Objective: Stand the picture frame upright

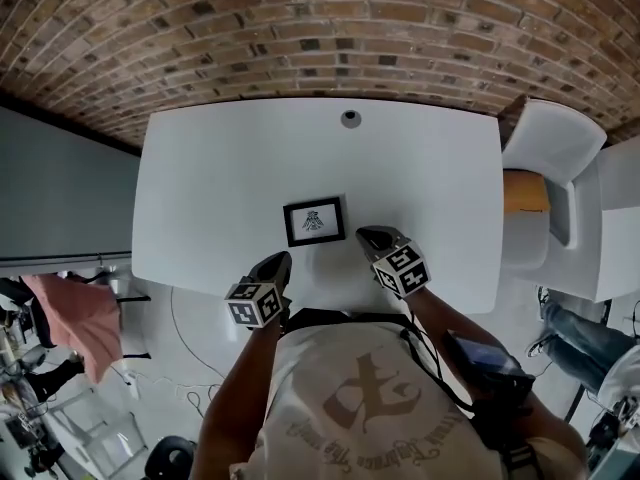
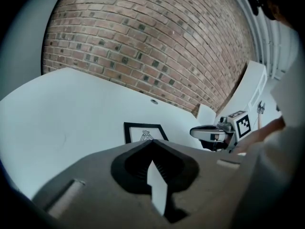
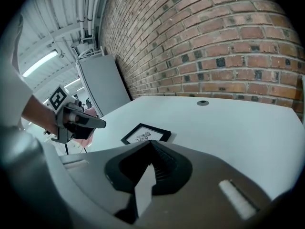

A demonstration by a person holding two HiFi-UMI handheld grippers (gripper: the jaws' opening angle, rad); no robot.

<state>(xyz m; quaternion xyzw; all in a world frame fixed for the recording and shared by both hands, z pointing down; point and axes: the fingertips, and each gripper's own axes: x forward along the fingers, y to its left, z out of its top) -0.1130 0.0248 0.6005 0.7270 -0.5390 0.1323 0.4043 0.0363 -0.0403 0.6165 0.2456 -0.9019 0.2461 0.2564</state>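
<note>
Left gripper [image 1: 278, 262] and right gripper [image 1: 367, 235] hover over the near edge of the table [image 1: 220, 178], jaws closed, empty. Picture frame [image 1: 314, 221] lies flat, face up, between and just beyond them, apparently untouched. Nothing done yet; gripping and standing it all remain.

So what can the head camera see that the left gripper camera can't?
Only the head view: the person's shirt, a pink cloth and the whole left gripper with its cube. Only the left gripper view: its own jaws up close, shut and empty. Both: the frame lying flat on the table, the right gripper and the brick wall.
</note>
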